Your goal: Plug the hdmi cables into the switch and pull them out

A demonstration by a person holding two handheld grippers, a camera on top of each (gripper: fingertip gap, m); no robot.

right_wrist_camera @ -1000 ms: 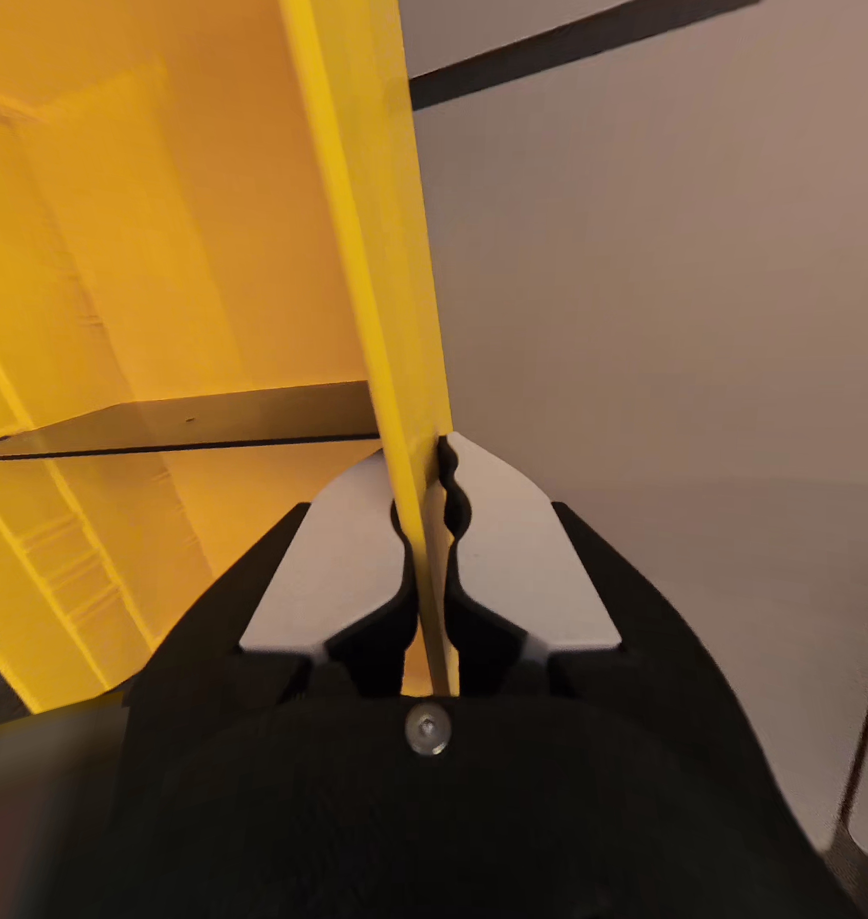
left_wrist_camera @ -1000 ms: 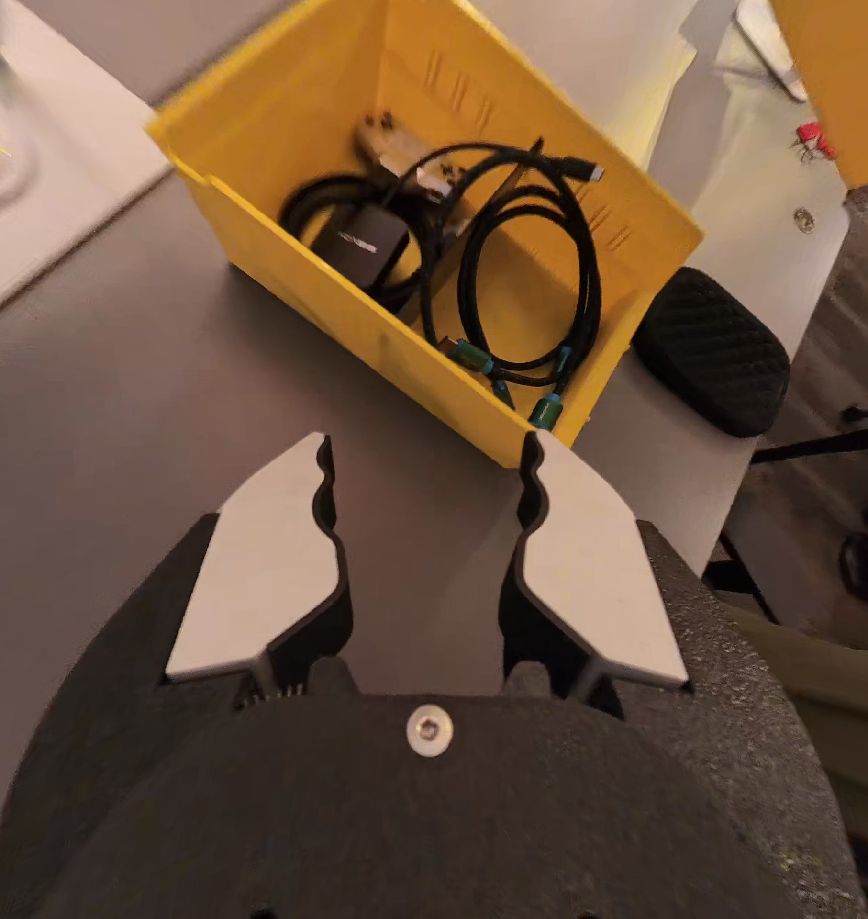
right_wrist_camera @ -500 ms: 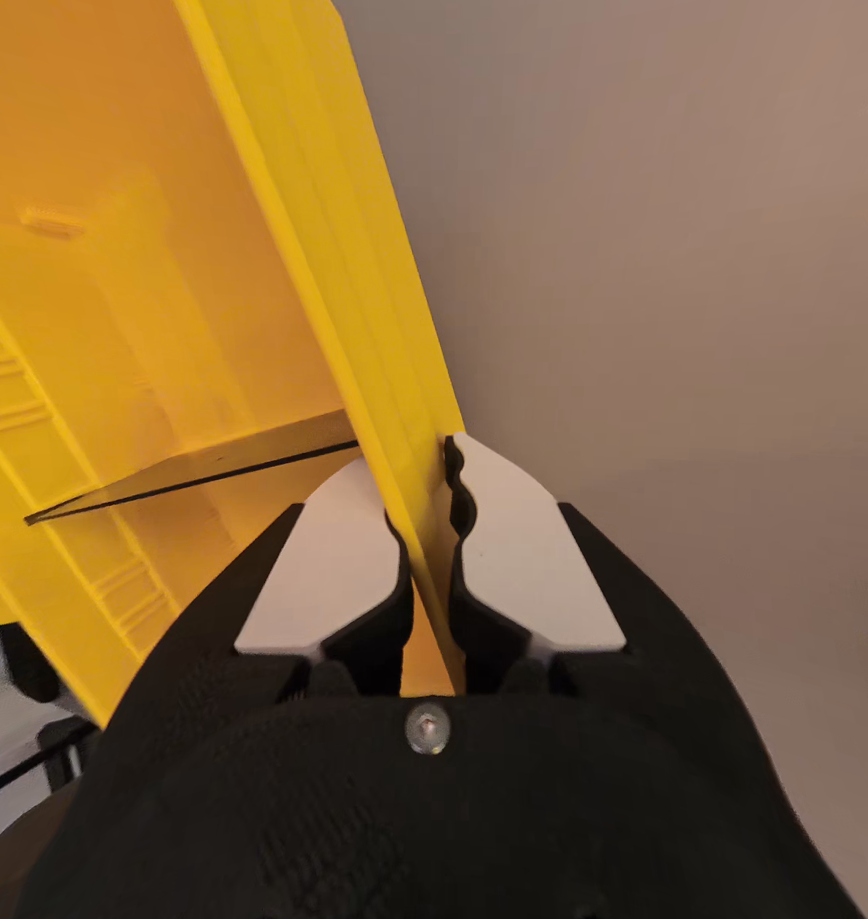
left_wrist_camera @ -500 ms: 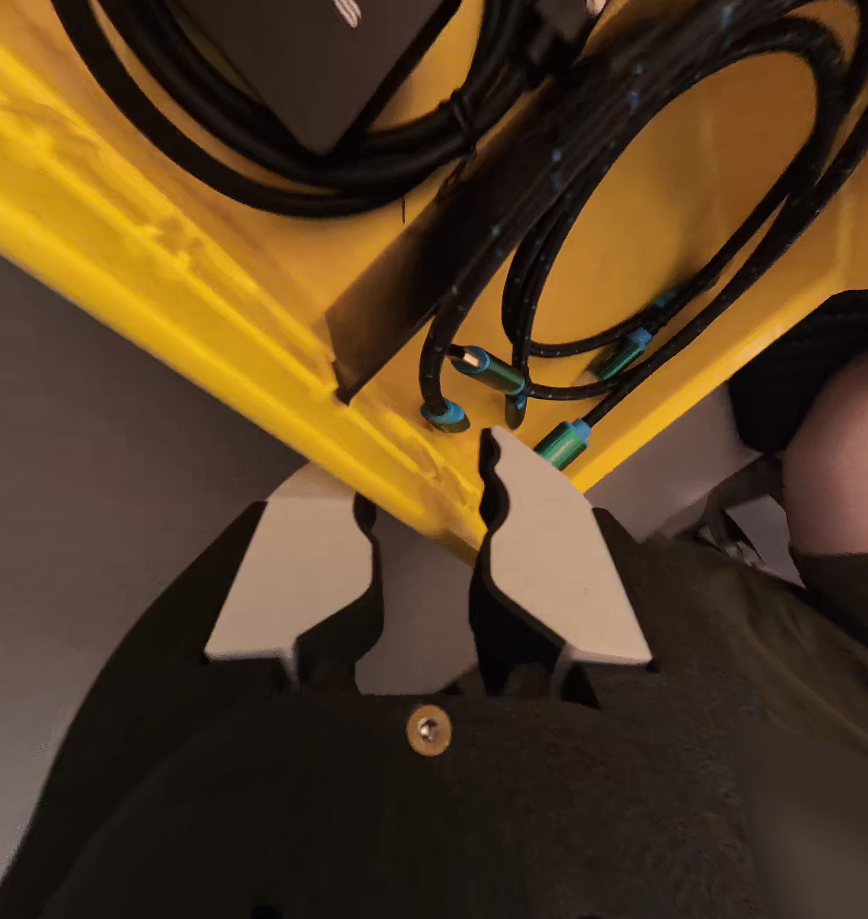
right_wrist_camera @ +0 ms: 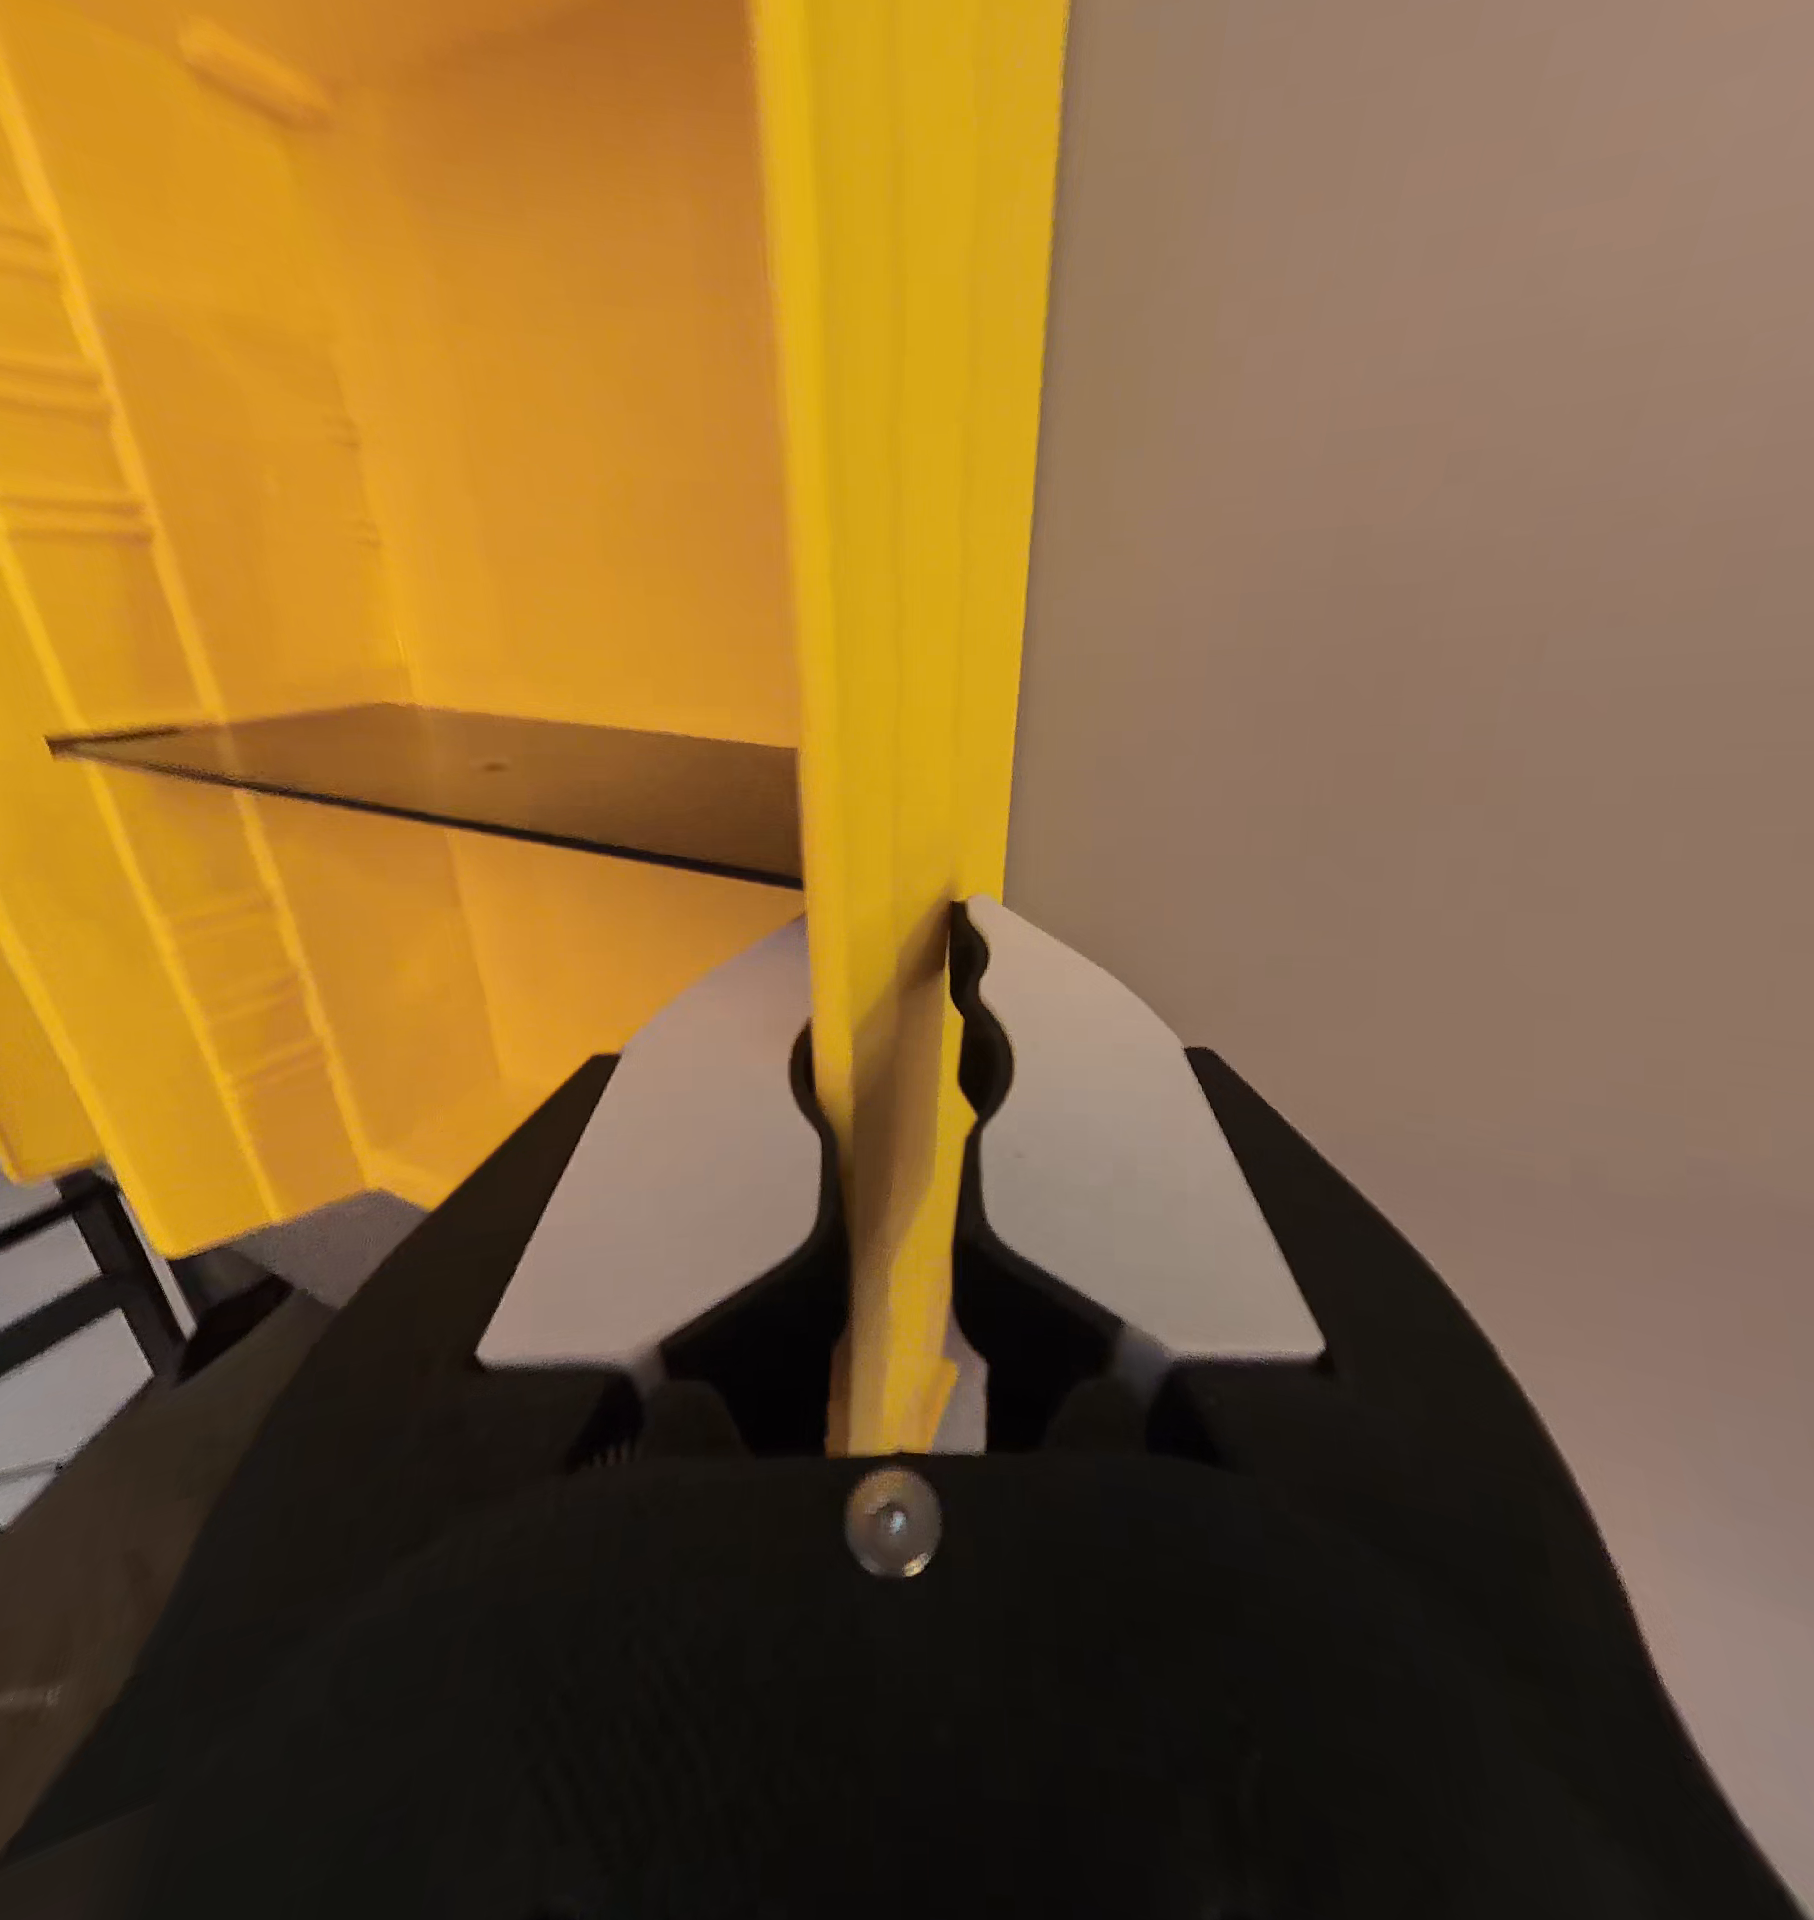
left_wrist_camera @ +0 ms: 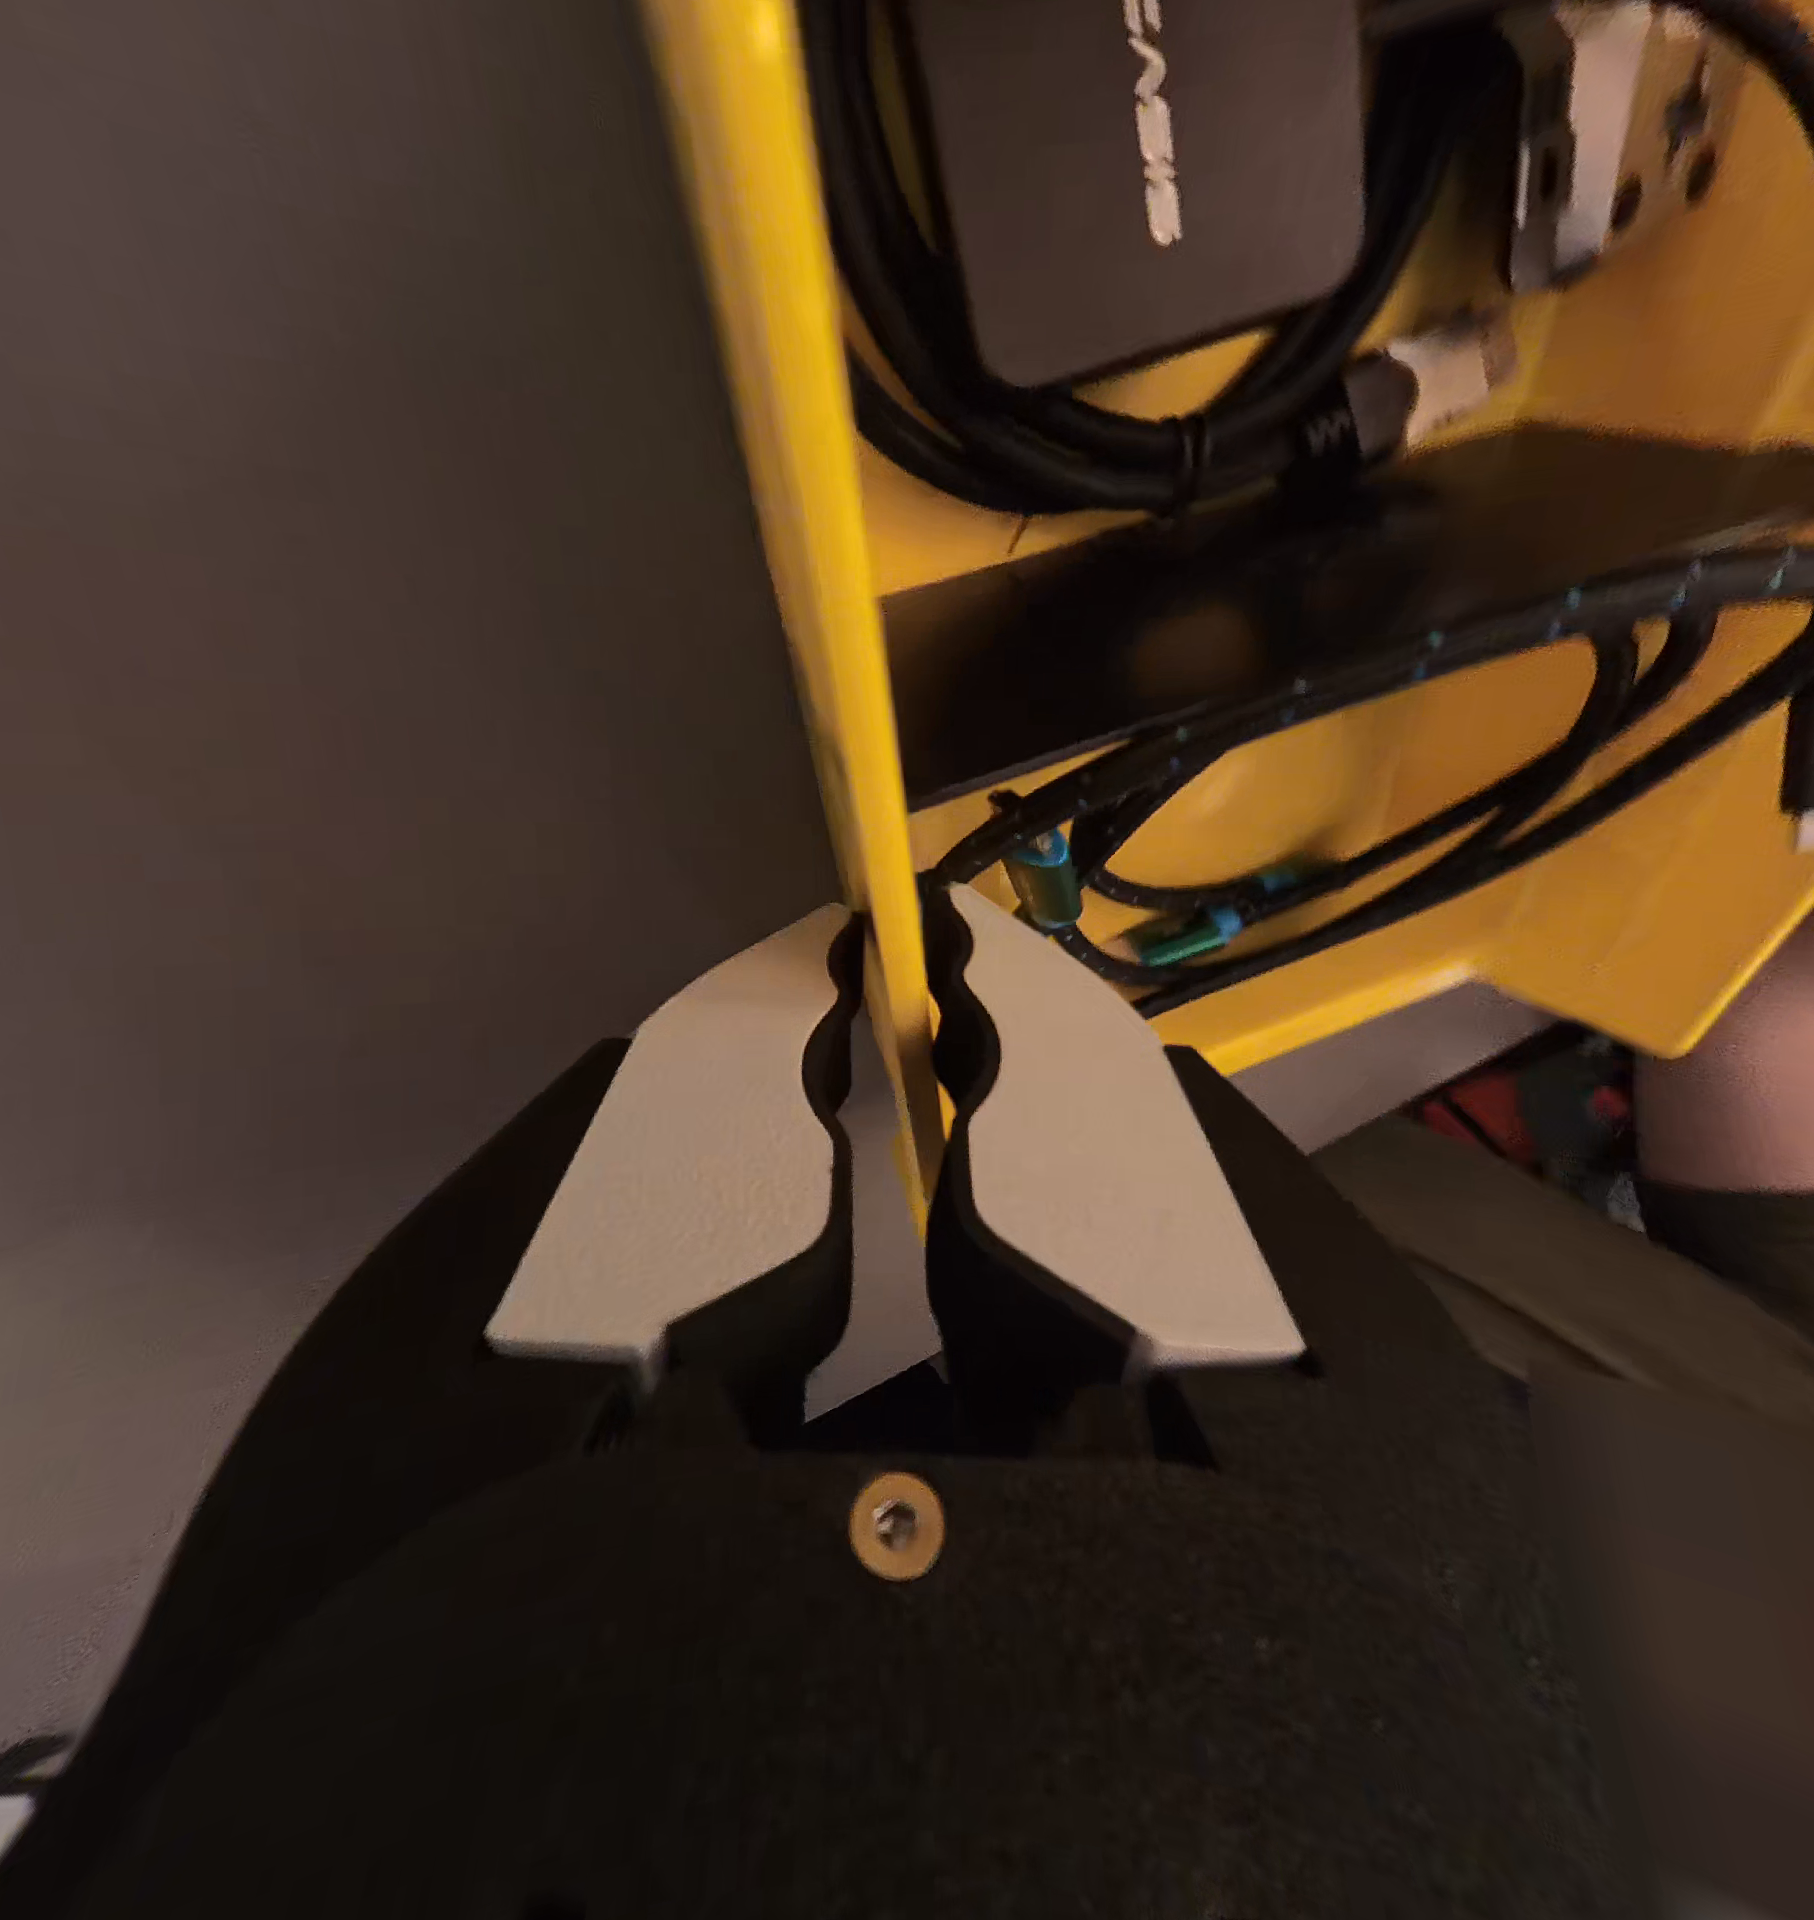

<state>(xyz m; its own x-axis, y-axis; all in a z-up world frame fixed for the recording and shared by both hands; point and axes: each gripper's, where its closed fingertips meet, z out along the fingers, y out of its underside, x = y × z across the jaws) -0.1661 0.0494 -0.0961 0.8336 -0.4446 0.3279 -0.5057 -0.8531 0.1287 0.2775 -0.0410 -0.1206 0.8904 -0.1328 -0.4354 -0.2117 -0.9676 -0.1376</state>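
Observation:
In the left wrist view a yellow bin [left_wrist_camera: 778, 416] holds the black switch box [left_wrist_camera: 1142, 156], a coiled black cable [left_wrist_camera: 1038, 426] and braided black cables [left_wrist_camera: 1402, 665] with green plugs [left_wrist_camera: 1043, 883]. A black divider [left_wrist_camera: 1194, 644] splits the bin. My left gripper [left_wrist_camera: 898, 914] is shut on the bin's side wall, one finger outside and one inside next to the green plugs. In the right wrist view my right gripper [right_wrist_camera: 882, 914] is shut on the side wall of a second yellow bin [right_wrist_camera: 913, 416]. That bin looks empty apart from its black divider [right_wrist_camera: 467, 769].
Both bins are over a grey table [left_wrist_camera: 311, 520], which also shows in the right wrist view [right_wrist_camera: 1454, 623]. A silver adapter [left_wrist_camera: 1599, 135] lies beside the switch. A person's arm [left_wrist_camera: 1765, 1039] and olive clothing [left_wrist_camera: 1661, 1299] are at the right. A black frame [right_wrist_camera: 103, 1247] shows at the lower left. The left gripper's tips are roughly 45 cm from the right gripper's.
My left gripper has moved from the open table up to the cable bin and shut on its wall. The right gripper has kept its grip while its bin turned more upright in view.

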